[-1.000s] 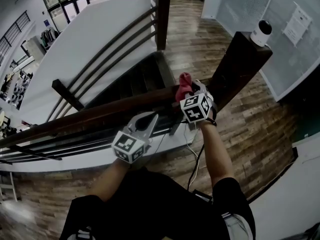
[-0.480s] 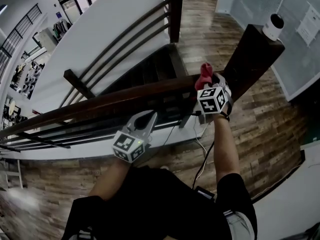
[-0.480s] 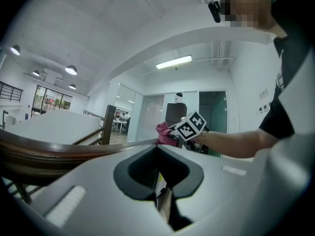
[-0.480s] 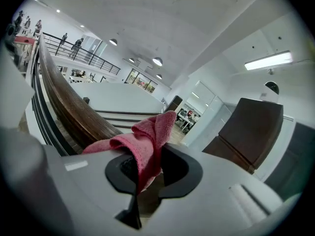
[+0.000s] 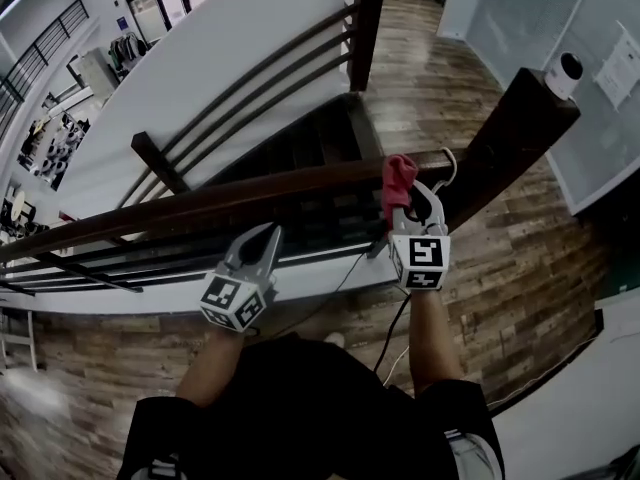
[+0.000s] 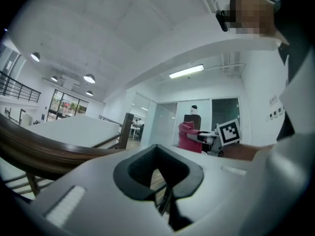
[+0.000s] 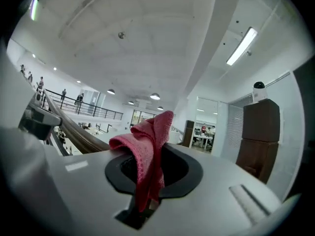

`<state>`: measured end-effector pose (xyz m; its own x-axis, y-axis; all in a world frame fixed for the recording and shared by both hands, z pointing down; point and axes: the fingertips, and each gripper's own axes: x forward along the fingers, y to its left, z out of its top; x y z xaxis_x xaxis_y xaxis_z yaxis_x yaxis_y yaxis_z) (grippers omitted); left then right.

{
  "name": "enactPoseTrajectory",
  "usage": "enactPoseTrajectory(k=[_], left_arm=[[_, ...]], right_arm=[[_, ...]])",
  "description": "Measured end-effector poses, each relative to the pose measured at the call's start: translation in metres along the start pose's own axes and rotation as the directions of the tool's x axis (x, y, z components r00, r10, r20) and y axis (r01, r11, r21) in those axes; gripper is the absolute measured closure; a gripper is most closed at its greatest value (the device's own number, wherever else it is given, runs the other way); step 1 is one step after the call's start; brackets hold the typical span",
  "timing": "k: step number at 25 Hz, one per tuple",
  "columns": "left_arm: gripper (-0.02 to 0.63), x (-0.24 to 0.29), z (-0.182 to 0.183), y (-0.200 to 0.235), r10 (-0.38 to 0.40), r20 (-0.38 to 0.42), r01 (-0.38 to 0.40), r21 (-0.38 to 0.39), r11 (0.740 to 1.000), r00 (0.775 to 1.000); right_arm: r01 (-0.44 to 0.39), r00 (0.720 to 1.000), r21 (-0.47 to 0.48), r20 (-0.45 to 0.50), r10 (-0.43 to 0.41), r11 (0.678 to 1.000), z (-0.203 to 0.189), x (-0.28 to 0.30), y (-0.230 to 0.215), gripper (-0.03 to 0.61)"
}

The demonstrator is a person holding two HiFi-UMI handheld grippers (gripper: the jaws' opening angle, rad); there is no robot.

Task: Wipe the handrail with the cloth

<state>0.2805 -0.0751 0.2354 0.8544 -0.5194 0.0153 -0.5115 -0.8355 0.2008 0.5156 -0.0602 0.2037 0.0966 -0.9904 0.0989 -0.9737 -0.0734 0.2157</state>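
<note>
Your right gripper [image 5: 408, 200] has its jaws pinched on the red cloth [image 5: 398, 176]; in the right gripper view the cloth [image 7: 147, 146] is clamped low between them and its loose fold stands up above the right gripper [image 7: 146, 203]. From the head view the cloth lies over the near edge of the handrail [image 5: 250, 196], close to the rail's right end; whether it presses on the wood cannot be told. Just right of it the rail runs into the dark post [image 5: 510, 138], with a white camera [image 5: 566, 70] on top, so that side is closed. To the left the handrail stretches long and bare. Your left gripper [image 5: 264, 240] hangs just below the rail's near edge, well apart from the right one, jaws pressed together on nothing, as the left gripper view [image 6: 165, 203] shows. Beyond the rail the stairwell [image 5: 300, 148] drops away; a cable [image 5: 395, 328] trails below your right wrist over the wooden floor [image 5: 520, 268]
</note>
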Motion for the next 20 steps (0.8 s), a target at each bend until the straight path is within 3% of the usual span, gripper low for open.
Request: enactPoseTrajectory(k=[5, 14, 17, 20], left_arm=[[0.614, -0.049, 0.017, 0.051, 0.060, 0.050, -0.061, 0.023, 0.998, 0.997], [0.614, -0.143, 0.036, 0.142, 0.103, 0.083, -0.107, 0.041, 0.993, 0.991], [0.614, -0.179, 0.040, 0.172, 0.130, 0.079, -0.134, 0.048, 0.990, 0.988], [0.614, -0.210, 0.044, 0.202, 0.191, 0.063, -0.194, 0.055, 0.979, 0.980]], right_arm=[[-0.116, 0.990, 0.023, 0.088, 0.114, 0.993, 0.031, -0.001, 0.085, 0.528], [-0.236, 0.958, 0.036, 0.177, 0.226, 0.971, 0.072, 0.017, 0.243, 0.528], [-0.302, 0.937, 0.055, 0.201, 0.285, 0.952, 0.086, 0.025, 0.304, 0.528], [-0.359, 0.910, 0.015, 0.227, 0.346, 0.933, 0.103, 0.028, 0.359, 0.528]])
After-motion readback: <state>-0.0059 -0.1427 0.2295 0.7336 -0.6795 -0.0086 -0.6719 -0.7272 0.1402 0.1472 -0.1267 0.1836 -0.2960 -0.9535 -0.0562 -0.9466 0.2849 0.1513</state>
